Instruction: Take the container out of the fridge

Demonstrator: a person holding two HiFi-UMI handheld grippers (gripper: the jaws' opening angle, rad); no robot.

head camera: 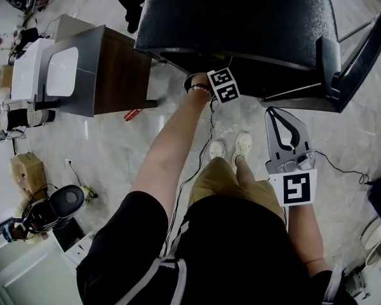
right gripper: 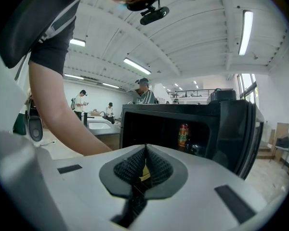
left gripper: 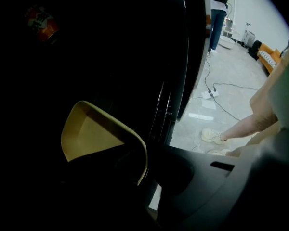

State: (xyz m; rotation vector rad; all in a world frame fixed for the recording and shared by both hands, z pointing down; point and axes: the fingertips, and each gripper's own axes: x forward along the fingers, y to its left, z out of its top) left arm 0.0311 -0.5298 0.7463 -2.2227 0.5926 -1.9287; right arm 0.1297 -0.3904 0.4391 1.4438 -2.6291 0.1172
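Left claw (head camera: 223, 85) was reached into the open black fridge (head camera: 241, 18), arm stretched forward. Inside, in deep shadow, it pinched the near wall of the yellow container (left gripper: 89, 131), one jaw in, one jaw out. A red can (left gripper: 41, 23) stood further in, up and to the left. Right claw (head camera: 279, 121) hung outside, just before the fridge door (head camera: 343, 62), jaws pressed together.

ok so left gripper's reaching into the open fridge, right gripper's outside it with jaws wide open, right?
No: the right gripper is shut, jaws together, per the right gripper view. Rest stands: it is outside the open fridge and the left gripper reaches in.
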